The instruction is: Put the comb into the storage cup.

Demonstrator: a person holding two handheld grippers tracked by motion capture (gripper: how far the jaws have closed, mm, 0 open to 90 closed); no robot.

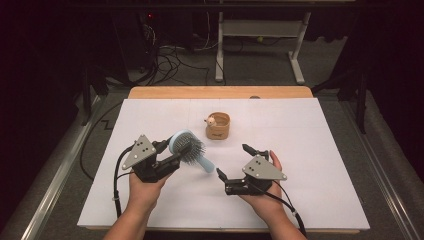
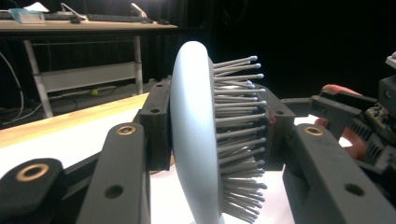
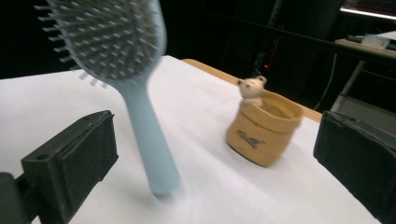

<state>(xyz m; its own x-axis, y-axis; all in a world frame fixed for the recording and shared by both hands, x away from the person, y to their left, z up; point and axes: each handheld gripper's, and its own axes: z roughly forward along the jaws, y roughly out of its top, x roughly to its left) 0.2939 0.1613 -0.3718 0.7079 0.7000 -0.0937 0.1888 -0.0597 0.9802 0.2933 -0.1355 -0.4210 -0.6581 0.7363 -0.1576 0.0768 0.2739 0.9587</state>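
The light-blue hairbrush (image 1: 187, 146) is clamped by its head in the left gripper (image 1: 170, 150) above the table (image 1: 310, 200), handle presented, probably for transfer, to the spread-jawed right gripper (image 1: 233, 161).

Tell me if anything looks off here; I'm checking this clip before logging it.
Nothing spilled or damaged. One oddity: the left gripper clamps the hairbrush by its bristled head, not its handle. The pouch stands upright.
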